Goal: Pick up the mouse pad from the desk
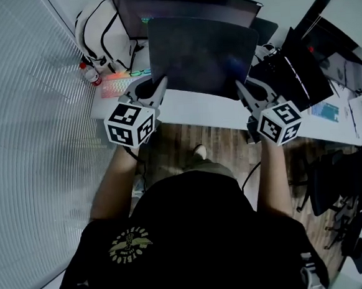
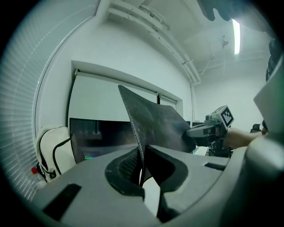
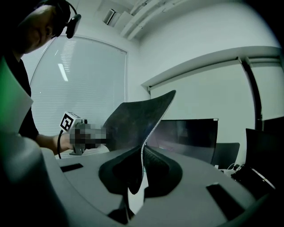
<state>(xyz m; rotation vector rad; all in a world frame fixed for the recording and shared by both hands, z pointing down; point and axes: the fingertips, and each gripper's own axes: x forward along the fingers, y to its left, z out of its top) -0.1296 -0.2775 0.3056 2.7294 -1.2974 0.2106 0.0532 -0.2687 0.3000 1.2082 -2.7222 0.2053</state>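
A large dark mouse pad (image 1: 202, 52) hangs in the air above the white desk (image 1: 209, 110), held by its two near corners. My left gripper (image 1: 161, 85) is shut on the pad's near left corner, and my right gripper (image 1: 241, 90) is shut on the near right corner. In the left gripper view the pad (image 2: 155, 122) rises edge-on from between the jaws, with the right gripper (image 2: 213, 128) beyond it. The right gripper view shows the pad (image 3: 137, 119) curving upward out of the jaws.
A wide monitor (image 1: 182, 3) stands behind the pad. At the desk's left are a lit keyboard (image 1: 120, 84), a red-capped bottle (image 1: 90, 73) and a white backpack (image 1: 103, 31). A black laptop stand (image 1: 297, 69) and papers (image 1: 325, 112) lie at the right.
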